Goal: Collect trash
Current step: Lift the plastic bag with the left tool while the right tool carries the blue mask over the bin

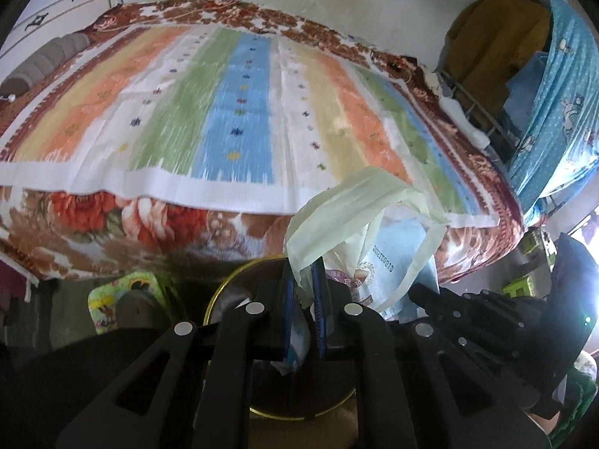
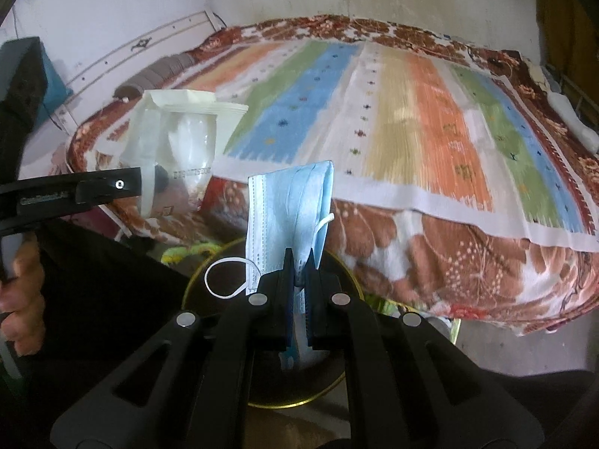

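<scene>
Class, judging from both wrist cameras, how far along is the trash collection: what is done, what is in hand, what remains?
Done: both pieces are picked up, and no other litter shows on the striped bedspread. In hand: the left gripper is shut on a pale plastic bag, and the right gripper is shut on a blue face mask, both above the gold-rimmed bin. Left: neither piece has been released into the bin.

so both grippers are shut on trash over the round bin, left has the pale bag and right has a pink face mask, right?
Not quite: the face mask is blue, not pink, as the right wrist view shows. The rest holds: the right gripper is shut on it, and the left gripper is shut on the pale bag, both over the round bin.
</scene>
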Motion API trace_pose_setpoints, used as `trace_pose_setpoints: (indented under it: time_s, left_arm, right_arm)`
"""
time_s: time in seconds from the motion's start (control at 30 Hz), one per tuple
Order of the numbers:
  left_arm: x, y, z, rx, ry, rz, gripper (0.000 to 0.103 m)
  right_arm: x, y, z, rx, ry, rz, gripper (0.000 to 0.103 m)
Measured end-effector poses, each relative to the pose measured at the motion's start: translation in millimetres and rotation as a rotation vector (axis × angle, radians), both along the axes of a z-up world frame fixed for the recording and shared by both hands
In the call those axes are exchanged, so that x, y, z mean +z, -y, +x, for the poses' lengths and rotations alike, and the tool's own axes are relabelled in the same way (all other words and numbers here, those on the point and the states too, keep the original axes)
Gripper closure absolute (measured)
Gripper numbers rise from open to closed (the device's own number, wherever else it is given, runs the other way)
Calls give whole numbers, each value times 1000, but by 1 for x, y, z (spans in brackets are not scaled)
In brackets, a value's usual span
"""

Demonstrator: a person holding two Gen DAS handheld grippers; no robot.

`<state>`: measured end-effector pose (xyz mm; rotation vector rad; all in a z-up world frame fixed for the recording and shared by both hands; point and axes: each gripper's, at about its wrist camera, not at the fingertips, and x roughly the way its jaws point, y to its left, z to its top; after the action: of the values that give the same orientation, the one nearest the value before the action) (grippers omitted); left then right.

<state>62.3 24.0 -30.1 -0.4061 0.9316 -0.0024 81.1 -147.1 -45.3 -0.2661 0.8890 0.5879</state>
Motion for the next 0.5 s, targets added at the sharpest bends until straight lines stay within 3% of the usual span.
trace_pose_setpoints:
  time_s: [0.17, 0.5]
  left_arm:
    - [-24, 7, -4, 15, -110, 17, 94]
    - [-54, 12, 4, 21, -219, -13, 94]
  right_arm:
    - [-23, -5, -4, -16, -53, -53, 99]
    - [-68, -17, 7, -59, -163, -158, 99]
